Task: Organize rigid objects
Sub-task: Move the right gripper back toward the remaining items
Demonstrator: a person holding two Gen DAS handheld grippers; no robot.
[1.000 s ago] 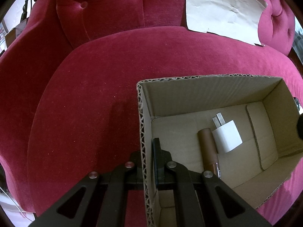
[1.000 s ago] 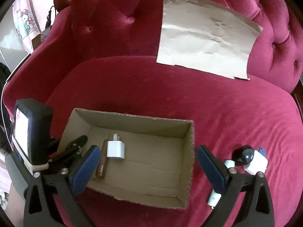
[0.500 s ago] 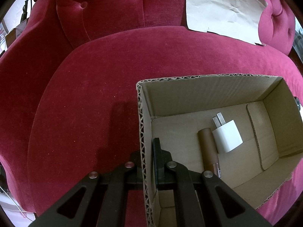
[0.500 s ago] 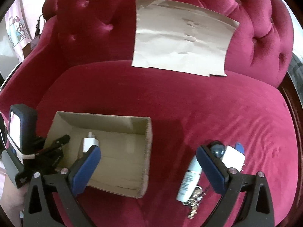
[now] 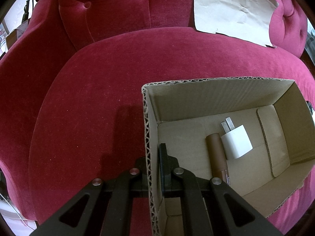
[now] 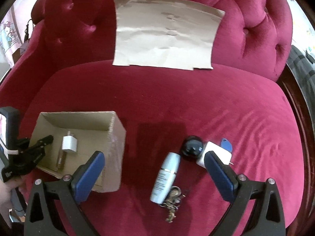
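Two things already lie in the cardboard box: a white charger and a brown tube. The left gripper is clamped on the box wall. The right gripper hangs wide apart above the white bottle, keys, black ball, white plug and blue tag, all not yet boxed, on the red sofa.

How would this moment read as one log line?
left gripper: shut on box wall | right gripper: open over bottle | charger: in box

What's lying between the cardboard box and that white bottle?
Nothing: in the right wrist view, only bare red sofa cushion separates the cardboard box from the white bottle.
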